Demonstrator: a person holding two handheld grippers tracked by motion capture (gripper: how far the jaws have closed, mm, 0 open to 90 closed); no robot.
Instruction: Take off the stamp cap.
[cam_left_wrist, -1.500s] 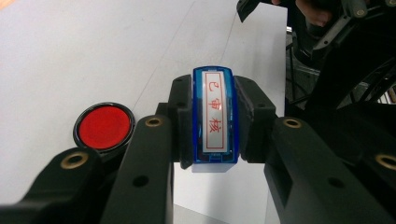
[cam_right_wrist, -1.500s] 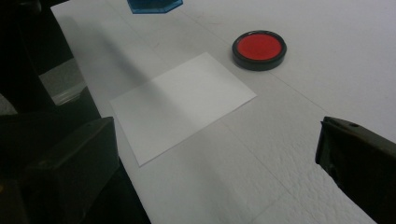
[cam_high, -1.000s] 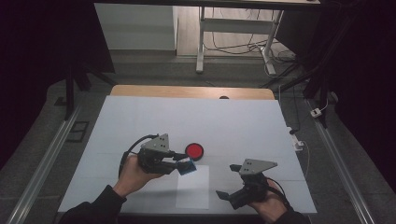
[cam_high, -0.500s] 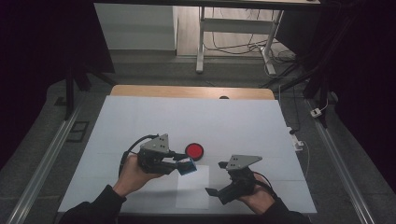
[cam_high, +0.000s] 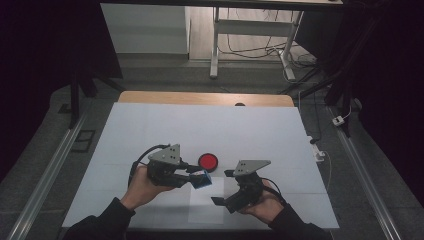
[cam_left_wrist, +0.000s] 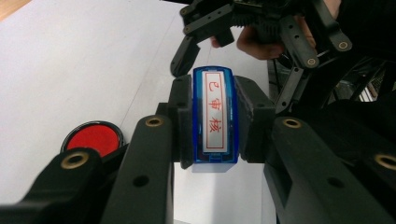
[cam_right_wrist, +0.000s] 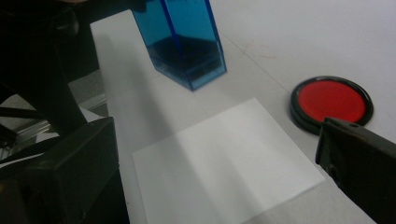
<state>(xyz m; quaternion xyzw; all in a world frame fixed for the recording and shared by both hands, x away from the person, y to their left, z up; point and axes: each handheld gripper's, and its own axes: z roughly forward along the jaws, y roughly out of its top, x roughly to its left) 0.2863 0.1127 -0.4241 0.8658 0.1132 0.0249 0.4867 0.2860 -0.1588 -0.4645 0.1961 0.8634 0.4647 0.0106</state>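
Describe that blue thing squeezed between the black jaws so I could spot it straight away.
On the white table, look near the front edge, just above the white sheet of paper. There the left gripper clamps a blue stamp, a clear blue plastic block. Unlike the round red ink pad beside it, it is rectangular and carries a white label with red characters.

R gripper (cam_high: 222, 187) has slid toward 9 o'clock across the surface (cam_high: 260, 130), now close to the blue stamp (cam_high: 202, 179), over the paper sheet (cam_high: 202, 207).
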